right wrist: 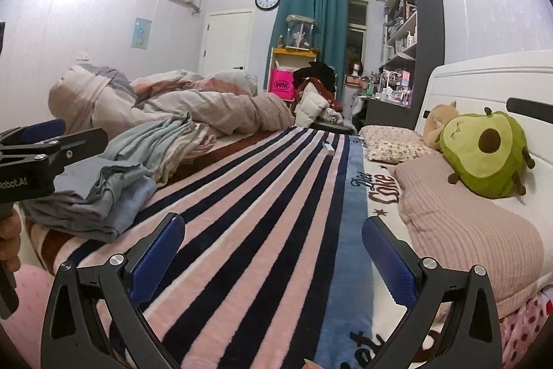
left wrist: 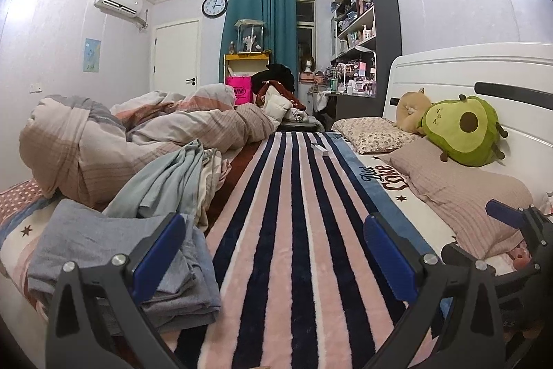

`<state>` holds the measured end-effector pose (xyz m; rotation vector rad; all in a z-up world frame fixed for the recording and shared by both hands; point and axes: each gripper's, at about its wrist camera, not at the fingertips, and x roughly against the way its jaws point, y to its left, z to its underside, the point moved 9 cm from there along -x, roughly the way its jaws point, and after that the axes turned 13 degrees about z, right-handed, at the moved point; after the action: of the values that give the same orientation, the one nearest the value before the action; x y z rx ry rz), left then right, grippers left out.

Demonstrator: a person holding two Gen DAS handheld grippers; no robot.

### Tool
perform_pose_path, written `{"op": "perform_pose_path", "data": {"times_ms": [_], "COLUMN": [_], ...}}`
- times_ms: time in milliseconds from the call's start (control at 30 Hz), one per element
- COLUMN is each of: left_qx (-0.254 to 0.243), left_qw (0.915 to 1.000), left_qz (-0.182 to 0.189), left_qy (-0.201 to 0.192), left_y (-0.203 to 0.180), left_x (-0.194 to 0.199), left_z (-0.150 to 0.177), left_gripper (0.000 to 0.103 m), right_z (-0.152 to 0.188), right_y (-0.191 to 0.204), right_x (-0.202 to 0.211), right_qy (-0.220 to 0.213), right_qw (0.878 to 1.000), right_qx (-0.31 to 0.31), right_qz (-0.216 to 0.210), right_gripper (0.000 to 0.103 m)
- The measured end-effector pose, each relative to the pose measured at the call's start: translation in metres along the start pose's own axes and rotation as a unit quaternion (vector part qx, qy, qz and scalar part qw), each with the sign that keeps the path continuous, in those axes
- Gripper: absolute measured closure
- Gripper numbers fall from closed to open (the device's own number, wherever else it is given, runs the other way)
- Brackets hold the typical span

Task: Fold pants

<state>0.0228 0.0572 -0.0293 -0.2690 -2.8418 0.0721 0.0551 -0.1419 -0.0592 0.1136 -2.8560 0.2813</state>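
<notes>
A stack of folded grey-blue pants (left wrist: 114,251) lies on the bed's left side; it also shows in the right wrist view (right wrist: 90,192). A loose pale blue-grey garment (left wrist: 166,178) is heaped behind it, also seen in the right wrist view (right wrist: 152,140). My left gripper (left wrist: 276,255) is open and empty, low over the striped blanket (left wrist: 293,213), its left finger (left wrist: 159,248) beside the folded stack. My right gripper (right wrist: 273,251) is open and empty over the same blanket (right wrist: 262,196). The left gripper also shows at the left edge of the right wrist view (right wrist: 41,140).
A crumpled duvet (left wrist: 138,134) fills the far left of the bed. Pillows (left wrist: 459,192) and an avocado plush (left wrist: 463,130) lie along the white headboard (left wrist: 466,71) at the right. A small white object (left wrist: 319,149) sits on the blanket. Shelves (left wrist: 366,33) stand behind.
</notes>
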Motion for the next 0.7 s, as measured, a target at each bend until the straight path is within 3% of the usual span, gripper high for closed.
{"op": "perform_pose_path", "data": {"times_ms": [700], "left_qx": [0.004], "left_qw": [1.0], "left_qz": [-0.007], "left_qy": [0.003], "left_y": [0.0059], "left_x": [-0.0004], "left_z": [0.0057], "left_gripper": [0.001], "right_z": [-0.0026], "right_y": [-0.0054], "right_x": [0.0011], "right_qy": [0.001], "right_qw": [1.0], "right_qx": [-0.007], "right_qz": [0.007], "right_gripper": [0.001]}}
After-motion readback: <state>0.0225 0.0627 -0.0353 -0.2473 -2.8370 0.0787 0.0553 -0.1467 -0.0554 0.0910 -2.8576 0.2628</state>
